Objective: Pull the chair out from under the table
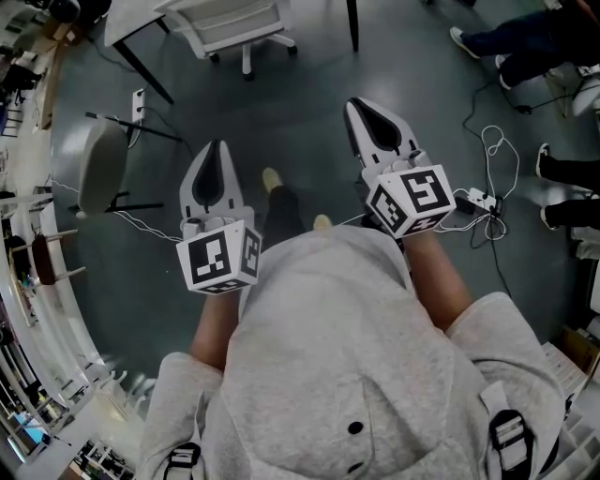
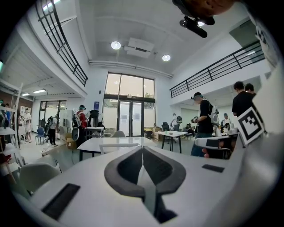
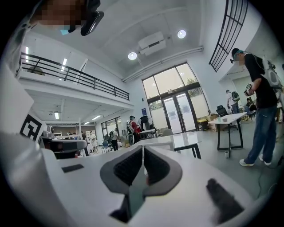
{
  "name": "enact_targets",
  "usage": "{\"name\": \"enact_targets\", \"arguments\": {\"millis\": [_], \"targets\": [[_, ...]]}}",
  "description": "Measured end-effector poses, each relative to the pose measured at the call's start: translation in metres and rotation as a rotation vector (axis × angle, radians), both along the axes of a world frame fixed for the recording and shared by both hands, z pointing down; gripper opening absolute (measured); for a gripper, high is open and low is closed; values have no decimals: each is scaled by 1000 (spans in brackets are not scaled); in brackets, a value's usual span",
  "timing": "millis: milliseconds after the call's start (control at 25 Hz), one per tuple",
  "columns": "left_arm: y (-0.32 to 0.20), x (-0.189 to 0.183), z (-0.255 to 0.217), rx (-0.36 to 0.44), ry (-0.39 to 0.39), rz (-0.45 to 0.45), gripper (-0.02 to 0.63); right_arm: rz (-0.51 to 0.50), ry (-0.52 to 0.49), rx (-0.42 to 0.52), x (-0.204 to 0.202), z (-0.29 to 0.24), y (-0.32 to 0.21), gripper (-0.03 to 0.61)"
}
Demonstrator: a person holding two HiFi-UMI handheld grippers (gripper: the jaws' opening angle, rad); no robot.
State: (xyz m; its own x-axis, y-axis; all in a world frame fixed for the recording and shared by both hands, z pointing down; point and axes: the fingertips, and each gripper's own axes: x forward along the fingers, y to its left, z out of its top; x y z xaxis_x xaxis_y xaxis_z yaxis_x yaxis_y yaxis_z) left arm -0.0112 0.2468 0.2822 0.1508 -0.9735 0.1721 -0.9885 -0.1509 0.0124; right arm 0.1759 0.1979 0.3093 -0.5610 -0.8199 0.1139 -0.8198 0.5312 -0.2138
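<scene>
a dark grey floor (image 1: 309, 122) fills the head view. at 12 o'clock, along the top edge, stands a white counter on black legs (image 1: 131, 21). a white mesh-backed office chair on castors (image 1: 234, 28) is pushed in at its near side, well apart from both grippers. the left gripper view shows the same counter (image 2: 95, 142) straight ahead, with the chair's back frame (image 2: 119, 146) against its near edge. at 9 o'clock a pale grey shell chair on thin black legs (image 1: 101, 167) stands alone. the person's light grey hooded sweatshirt (image 1: 328, 366) takes up the 6 o'clock part.

the left gripper (image 1: 219, 148) and the right gripper (image 1: 356, 105) both point towards 12 o'clock, side by side and apart from each other. the left gripper's dark padded fingers (image 2: 128, 166) are pressed together with nothing between them, and so are the right gripper's (image 3: 124, 168). at 3 o'clock white cables and a power strip (image 1: 478, 199) lie looped on the floor.
</scene>
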Motion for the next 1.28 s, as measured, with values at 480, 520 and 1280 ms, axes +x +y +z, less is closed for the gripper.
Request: {"name": "enact_targets", "arguments": {"millis": [480, 520, 1280], "targets": [[-49, -21, 10, -30, 41, 24, 17, -18, 19, -6, -28, 9, -42, 29], [-55, -24, 11, -31, 41, 24, 17, -19, 25, -9, -31, 11, -47, 29], [-165, -92, 18, -38, 46, 72, 17, -23, 73, -34, -108, 17, -150, 29]]}}
